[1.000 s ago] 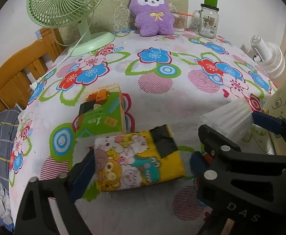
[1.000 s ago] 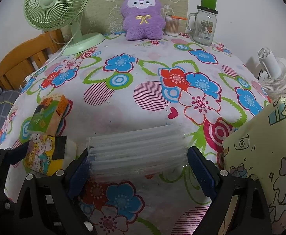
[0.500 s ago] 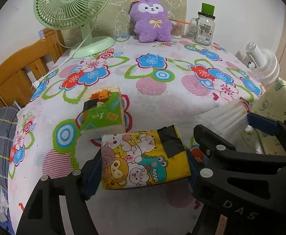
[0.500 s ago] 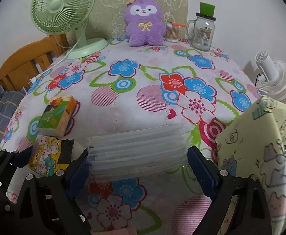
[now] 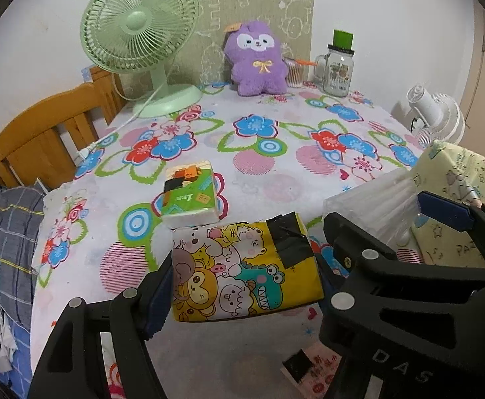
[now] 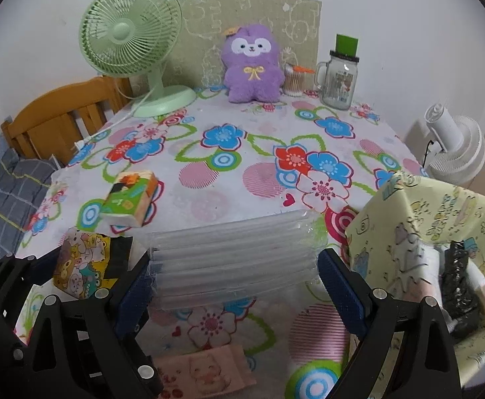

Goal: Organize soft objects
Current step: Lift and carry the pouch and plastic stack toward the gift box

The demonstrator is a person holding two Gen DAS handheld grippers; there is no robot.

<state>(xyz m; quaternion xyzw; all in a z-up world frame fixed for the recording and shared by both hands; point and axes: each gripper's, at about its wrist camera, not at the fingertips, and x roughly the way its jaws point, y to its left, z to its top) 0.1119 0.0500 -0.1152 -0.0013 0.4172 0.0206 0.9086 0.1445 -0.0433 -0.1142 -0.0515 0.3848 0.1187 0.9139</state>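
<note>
My left gripper (image 5: 242,276) is shut on a yellow cartoon tissue pack (image 5: 245,269) and holds it above the flowered tablecloth (image 5: 275,183). The pack also shows in the right wrist view (image 6: 83,266). My right gripper (image 6: 236,276) is shut on a clear inflated air cushion (image 6: 232,256), lifted above the table; it shows at the right of the left wrist view (image 5: 372,206). A green tissue pack (image 5: 191,196) lies on the table just beyond the yellow pack. A pink tissue pack (image 6: 206,372) lies below the right gripper.
A yellow-green fabric bin (image 6: 435,252) stands at the right with items inside. A purple plush (image 6: 252,63), a green fan (image 6: 133,40), a cotton-swab jar (image 6: 294,79) and a glass mug (image 6: 340,79) stand at the back. A white fan (image 6: 455,146) is right, a wooden chair (image 6: 59,119) left.
Both grippers have risen and drawn back from the table with their loads, so more of the table and the bin is in view. The pink pack has come into view below.
</note>
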